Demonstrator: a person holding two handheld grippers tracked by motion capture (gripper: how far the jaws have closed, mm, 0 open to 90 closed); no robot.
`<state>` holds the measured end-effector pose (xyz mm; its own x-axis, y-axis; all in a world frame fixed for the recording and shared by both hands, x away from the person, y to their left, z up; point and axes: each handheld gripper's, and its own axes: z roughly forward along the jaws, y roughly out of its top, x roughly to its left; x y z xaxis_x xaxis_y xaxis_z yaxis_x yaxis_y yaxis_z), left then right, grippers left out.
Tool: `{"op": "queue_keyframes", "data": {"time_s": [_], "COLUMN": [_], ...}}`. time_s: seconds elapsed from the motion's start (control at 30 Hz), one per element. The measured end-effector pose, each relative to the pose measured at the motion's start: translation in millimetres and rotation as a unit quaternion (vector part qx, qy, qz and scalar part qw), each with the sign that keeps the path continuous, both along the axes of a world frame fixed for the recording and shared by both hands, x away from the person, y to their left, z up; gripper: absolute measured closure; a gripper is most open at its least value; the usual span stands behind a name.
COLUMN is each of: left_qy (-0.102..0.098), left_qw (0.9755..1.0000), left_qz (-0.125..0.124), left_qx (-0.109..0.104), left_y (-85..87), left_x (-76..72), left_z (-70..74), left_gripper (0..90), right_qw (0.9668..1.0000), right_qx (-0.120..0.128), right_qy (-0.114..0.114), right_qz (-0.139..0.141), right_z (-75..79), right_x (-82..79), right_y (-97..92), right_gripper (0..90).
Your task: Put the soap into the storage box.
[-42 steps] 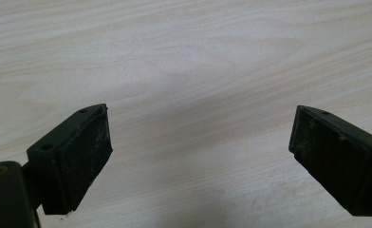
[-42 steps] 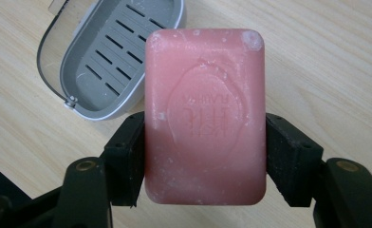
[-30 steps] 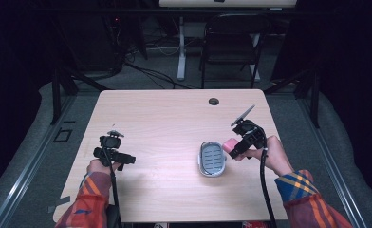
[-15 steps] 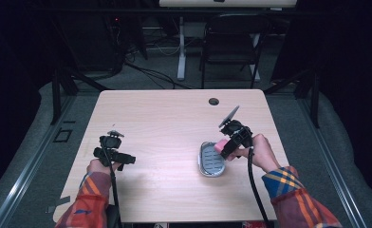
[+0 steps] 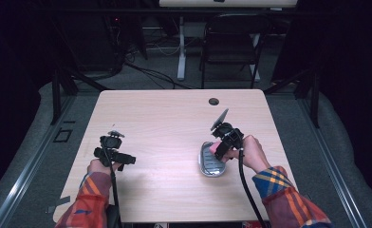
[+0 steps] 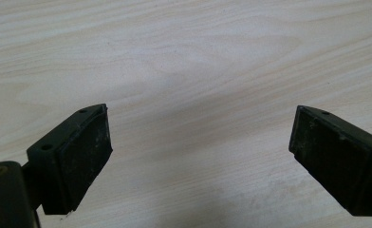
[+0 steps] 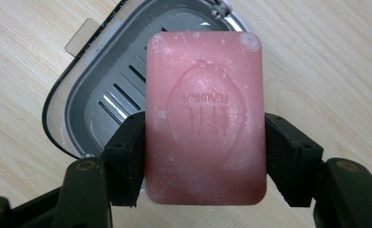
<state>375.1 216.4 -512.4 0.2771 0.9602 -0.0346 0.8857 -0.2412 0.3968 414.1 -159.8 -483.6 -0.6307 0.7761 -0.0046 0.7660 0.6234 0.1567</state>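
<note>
A pink bar of soap [image 7: 204, 114] with a stamped oval is clamped between the jaws of my right gripper [image 7: 203, 159]. Right under it lies a grey soap dish [image 7: 106, 95] with a slotted drain insert; the soap hangs over its right part. In the high view the right gripper [image 5: 220, 146] holds the soap [image 5: 214, 148] above the upper end of the dish [image 5: 211, 162], right of the table's middle. My left gripper [image 5: 121, 159] rests low over the front left of the table, its jaws wide apart [image 6: 200, 156] with only bare wood between them.
The light wooden table [image 5: 165, 123] has a round cable hole [image 5: 214, 101] near its far edge. A dark chair [image 5: 231, 45] and cables stand on the floor beyond the table.
My right gripper has carried the soap leftward from beside the dish's right rim to over the dish. The left gripper has stayed put.
</note>
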Motion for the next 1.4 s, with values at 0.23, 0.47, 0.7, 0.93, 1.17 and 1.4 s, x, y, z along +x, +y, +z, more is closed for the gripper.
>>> {"op": "queue_keyframes", "data": {"time_s": [0.23, 0.47, 0.7, 0.93, 1.17, 1.4], "left_qy": [0.001, 0.003, 0.005, 0.004, 0.006, 0.006], "left_qw": [1.0000, 1.0000, 1.0000, 1.0000, 1.0000, 1.0000], "left_qz": [0.000, -0.002, -0.003, -0.003, -0.003, -0.004], "left_qx": [0.000, 0.000, 0.001, 0.001, 0.001, 0.003], "left_y": [-0.6, -0.3, -0.6, -0.7, -0.9, -1.4], "left_x": [-0.3, 0.1, 0.2, 0.2, -0.1, -0.2], "left_z": [0.0, -0.1, -0.2, -0.5, -0.3, -0.3], "left_gripper": [6.6, 6.6, 6.6, 6.6, 6.6, 6.6], "right_qw": [0.9999, 0.9999, 0.9997, 0.9993, 0.9989, 0.9976], "right_qx": [-0.004, -0.002, 0.011, 0.025, 0.038, 0.057], "right_qy": [-0.007, 0.006, 0.017, 0.026, 0.025, 0.040], "right_qz": [-0.007, -0.009, -0.012, -0.009, -0.009, -0.005], "right_z": [-5.2, -8.8, -11.1, -7.2, -3.2, -0.7], "right_x": [-2.6, -0.7, -2.1, -5.5, -9.0, -12.5], "right_y": [10.6, 12.4, 14.2, 13.9, 8.4, 4.9], "right_gripper": [37.1, 37.0, 36.7, 35.4, 36.4, 41.6]}}
